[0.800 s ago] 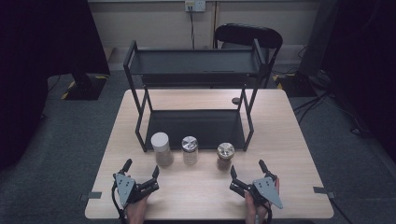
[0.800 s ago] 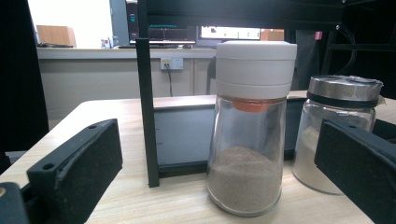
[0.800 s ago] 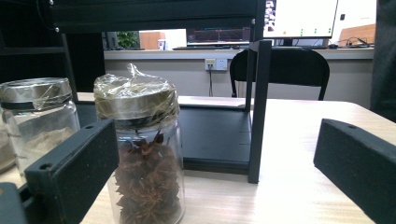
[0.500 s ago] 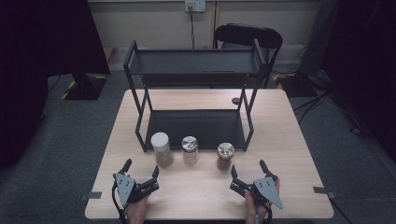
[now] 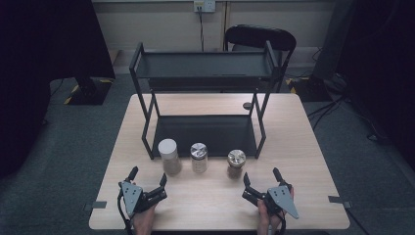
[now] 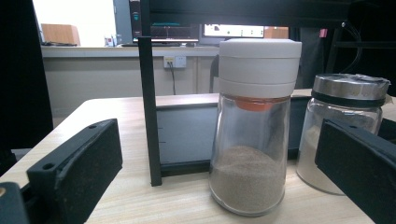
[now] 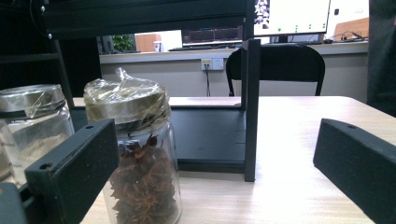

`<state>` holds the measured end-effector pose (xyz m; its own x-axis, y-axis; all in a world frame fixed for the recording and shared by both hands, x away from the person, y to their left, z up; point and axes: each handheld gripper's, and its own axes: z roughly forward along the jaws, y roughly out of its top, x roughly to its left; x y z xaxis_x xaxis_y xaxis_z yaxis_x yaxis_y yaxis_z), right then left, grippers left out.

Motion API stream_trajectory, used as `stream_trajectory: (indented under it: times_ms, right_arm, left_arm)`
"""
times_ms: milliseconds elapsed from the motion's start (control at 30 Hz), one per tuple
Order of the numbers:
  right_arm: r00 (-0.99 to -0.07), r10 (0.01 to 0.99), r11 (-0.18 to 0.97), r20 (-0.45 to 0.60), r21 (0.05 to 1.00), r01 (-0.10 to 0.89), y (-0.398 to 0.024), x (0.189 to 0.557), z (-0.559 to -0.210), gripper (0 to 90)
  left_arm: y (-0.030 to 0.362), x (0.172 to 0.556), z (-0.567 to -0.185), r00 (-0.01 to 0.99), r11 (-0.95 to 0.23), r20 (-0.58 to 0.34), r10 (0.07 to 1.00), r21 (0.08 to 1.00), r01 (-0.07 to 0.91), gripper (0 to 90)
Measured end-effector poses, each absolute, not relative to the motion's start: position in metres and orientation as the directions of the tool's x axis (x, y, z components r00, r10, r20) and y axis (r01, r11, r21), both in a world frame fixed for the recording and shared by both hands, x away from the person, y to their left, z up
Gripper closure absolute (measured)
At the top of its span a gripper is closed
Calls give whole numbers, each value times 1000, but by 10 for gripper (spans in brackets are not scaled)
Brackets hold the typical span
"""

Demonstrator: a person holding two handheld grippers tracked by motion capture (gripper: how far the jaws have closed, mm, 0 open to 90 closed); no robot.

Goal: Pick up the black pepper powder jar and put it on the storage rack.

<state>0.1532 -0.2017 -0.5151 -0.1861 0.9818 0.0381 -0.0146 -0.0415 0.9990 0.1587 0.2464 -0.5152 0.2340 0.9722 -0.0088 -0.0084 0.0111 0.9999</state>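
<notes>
Both claws gape wide, holding nothing: left gripper (image 5: 147,178) has the white-capped shaker (image 5: 169,155) just ahead; right gripper (image 5: 262,178) has the star-anise jar (image 5: 236,163) ahead-left

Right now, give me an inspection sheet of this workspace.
Surface: light wooden table, level.
Job's things: white-capped shaker jar of powder, steel-lidded jar, star anise jar with wrapped gold lid, standing in a row before the black two-tier rack.
Clutter: small dark round thing on the table behind the rack.
Grippers: left gripper and right gripper open, holding nothing.
Cables: one trailing from each gripper; wall cable.
Surroundings: black chair, grey floor.
</notes>
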Motion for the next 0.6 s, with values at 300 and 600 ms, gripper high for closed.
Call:
stream_trajectory:
  times_ms: [300, 600]
  right_arm:
    - [-188, 982, -37, 33, 999, -18, -202, 152, -516, 0]
    - [-188, 982, -16, 12, 1000, -20, -200, 152, -515, 0]
  left_arm:
    - [249, 161, -511, 242, 13, -16, 970, 1000, 16, 0]
    - [249, 161, -509, 244, 10, -17, 969, 1000, 29, 0]
